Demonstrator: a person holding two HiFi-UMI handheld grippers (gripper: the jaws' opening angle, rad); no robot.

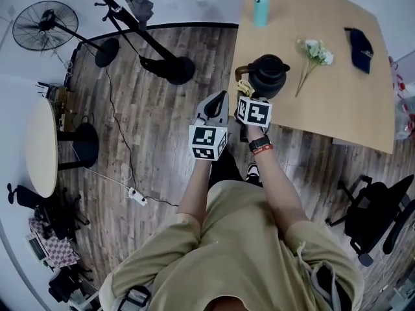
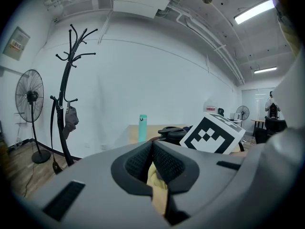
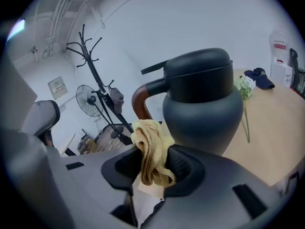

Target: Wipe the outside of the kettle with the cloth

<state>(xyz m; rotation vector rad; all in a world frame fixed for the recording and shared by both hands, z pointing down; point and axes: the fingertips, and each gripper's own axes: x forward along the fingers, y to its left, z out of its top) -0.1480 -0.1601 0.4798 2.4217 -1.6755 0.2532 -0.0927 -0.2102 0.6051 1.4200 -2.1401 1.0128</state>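
A black kettle (image 1: 268, 75) with a brown handle stands near the front left corner of the wooden table (image 1: 350, 102). In the right gripper view the kettle (image 3: 205, 109) looms just ahead. My right gripper (image 1: 245, 94) sits right in front of it, shut on a bunched yellow cloth (image 3: 150, 147) that sticks up between the jaws close to the handle. The cloth (image 1: 244, 87) touches or nearly touches the kettle's near side. My left gripper (image 1: 223, 97) hovers beside it over the floor, left of the table edge. The left gripper (image 2: 152, 159) is shut; a yellowish strip shows low in the slit.
On the table stand a teal bottle (image 1: 260, 6), a white flower stem (image 1: 316, 52) and a dark cap (image 1: 359, 46). A coat stand's base (image 1: 172, 69), a fan (image 1: 45, 24), a round side table (image 1: 40, 146), a power strip (image 1: 137, 196) and an office chair (image 1: 376, 216) surround me.
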